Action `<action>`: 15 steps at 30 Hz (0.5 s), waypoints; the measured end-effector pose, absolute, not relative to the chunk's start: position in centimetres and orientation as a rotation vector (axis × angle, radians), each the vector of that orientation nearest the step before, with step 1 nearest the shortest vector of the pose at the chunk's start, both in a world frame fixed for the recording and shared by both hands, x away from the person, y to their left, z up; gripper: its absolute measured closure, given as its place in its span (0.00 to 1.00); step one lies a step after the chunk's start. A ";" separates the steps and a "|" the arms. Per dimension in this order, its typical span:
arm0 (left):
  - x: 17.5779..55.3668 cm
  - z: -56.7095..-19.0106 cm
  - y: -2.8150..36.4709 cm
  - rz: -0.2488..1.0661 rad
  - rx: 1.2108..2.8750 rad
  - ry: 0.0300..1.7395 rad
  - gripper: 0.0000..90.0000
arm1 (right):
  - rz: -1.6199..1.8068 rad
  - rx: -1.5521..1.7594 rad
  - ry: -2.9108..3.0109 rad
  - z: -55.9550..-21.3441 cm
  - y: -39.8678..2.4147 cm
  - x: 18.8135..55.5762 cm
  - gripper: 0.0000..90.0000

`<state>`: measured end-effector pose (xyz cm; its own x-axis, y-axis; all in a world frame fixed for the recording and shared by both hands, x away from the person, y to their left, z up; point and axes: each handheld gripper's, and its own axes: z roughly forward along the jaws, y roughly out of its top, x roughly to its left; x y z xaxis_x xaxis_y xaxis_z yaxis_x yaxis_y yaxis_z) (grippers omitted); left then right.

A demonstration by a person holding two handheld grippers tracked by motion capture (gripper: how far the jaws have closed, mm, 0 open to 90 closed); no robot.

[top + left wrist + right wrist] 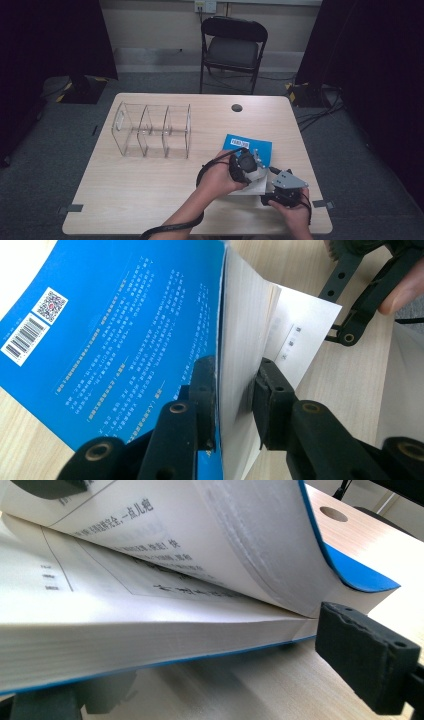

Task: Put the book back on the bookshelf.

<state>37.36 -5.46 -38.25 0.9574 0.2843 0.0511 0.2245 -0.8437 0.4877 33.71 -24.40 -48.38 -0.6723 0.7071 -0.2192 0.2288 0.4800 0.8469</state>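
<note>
A thick book with a blue cover (250, 143) lies on the right half of the table (150, 185). It is partly open. My left gripper (235, 375) is shut on the lifted blue back cover (115, 340) together with a sheaf of white pages (245, 325), one pad on each side. In the high view the left gripper (248, 162) sits over the book's near edge. My right gripper (270, 192) is at the book's near right corner. Its jaws stand apart, one pad (367, 665) just off the corner of the flat lower pages (150, 635), which carry printed text.
A clear acrylic rack (152, 130) with three compartments stands on the left half of the table. A round cable hole (237, 107) is near the far edge. A black folding chair (232, 47) stands beyond the table. Dark curtains hang at both sides.
</note>
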 end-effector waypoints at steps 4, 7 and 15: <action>37.3 -38.2 -5.4 0.163 2.609 0.368 0.81 | 1.135 0.769 2.167 -48.3 -24.5 33.7 0.14; 37.4 -38.2 -5.4 0.161 2.610 0.363 0.81 | 1.135 0.763 2.165 -48.3 -24.5 33.6 0.14; 37.3 -38.1 -5.3 0.173 2.617 0.342 0.81 | 1.146 0.756 2.160 -48.1 -24.6 33.7 0.14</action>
